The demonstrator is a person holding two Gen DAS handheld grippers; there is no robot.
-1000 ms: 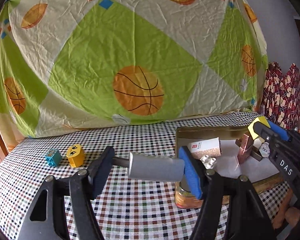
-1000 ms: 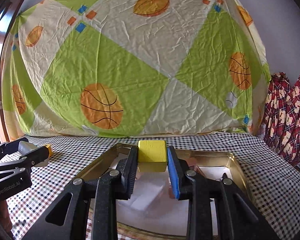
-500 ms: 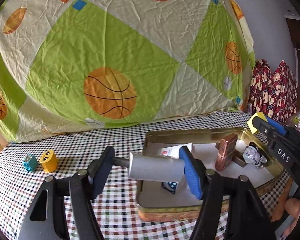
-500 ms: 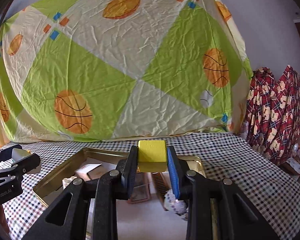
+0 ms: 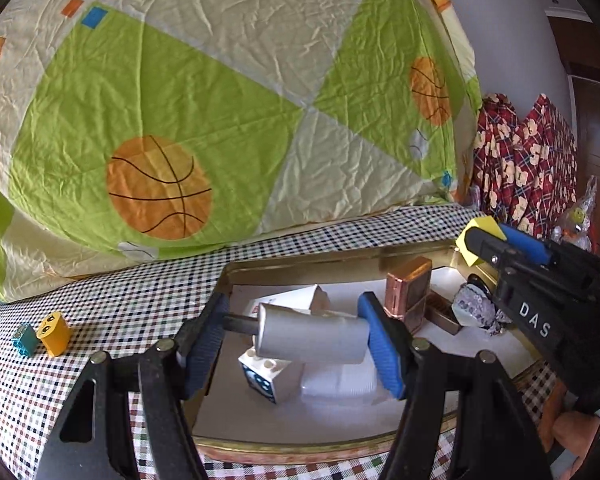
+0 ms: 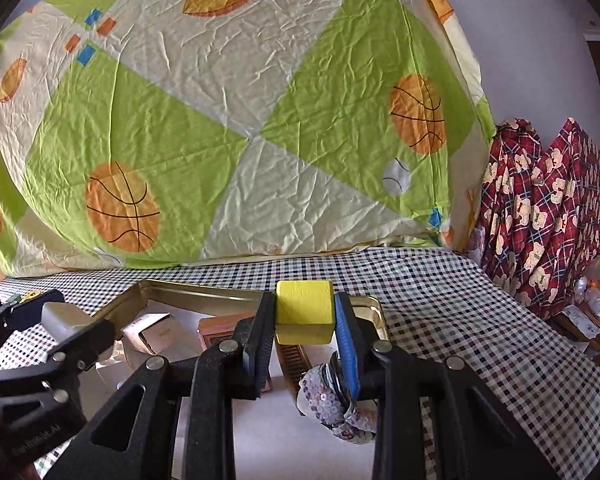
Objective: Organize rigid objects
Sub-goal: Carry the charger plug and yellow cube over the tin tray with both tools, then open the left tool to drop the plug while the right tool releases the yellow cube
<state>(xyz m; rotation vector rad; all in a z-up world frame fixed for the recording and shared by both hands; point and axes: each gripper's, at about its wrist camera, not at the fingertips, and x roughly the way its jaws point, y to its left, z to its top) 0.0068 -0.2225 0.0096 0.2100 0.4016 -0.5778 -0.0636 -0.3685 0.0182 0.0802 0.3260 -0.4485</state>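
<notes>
While the gold tray [image 5: 308, 266] sits on the checked counter [image 5: 112, 308], the left hand-held gripper [image 5: 296, 336] clamps a grey cylinder with a dark stem [image 5: 312, 338] crosswise above the white brick [image 5: 270, 374] inside it. The right hand-held gripper [image 6: 304, 316] grips a plain yellow cube [image 6: 305, 312] over the tray's far-right corner. Both have drifted across since a second ago; the tray now lies under the left one.
</notes>
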